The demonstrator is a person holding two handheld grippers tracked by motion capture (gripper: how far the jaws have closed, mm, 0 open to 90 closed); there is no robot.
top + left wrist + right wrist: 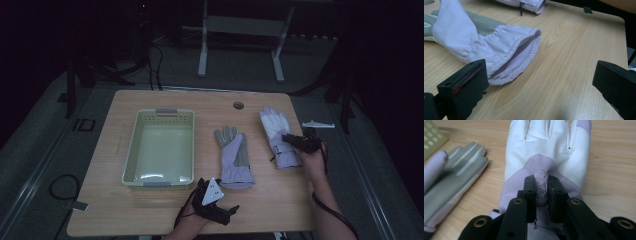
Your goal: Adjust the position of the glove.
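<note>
At the left of the high view the basket (159, 146) is sitting empty on the worktop (280, 200). I am keeping the left gripper (220, 209) low at the frame's bottom, jaws wide, the near glove (234, 156) lying just ahead, cuff toward them. At right, my right gripper (291, 140) is pinching the far glove (276, 136), whose long axis is running away up-frame.

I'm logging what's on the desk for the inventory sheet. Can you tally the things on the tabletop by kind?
Gloves: 2, the grey-palmed glove and the white-backed glove
Baskets: 1, the pale green basket
Hand-held grippers: 2, the left gripper and the right gripper
Total: 5
</note>
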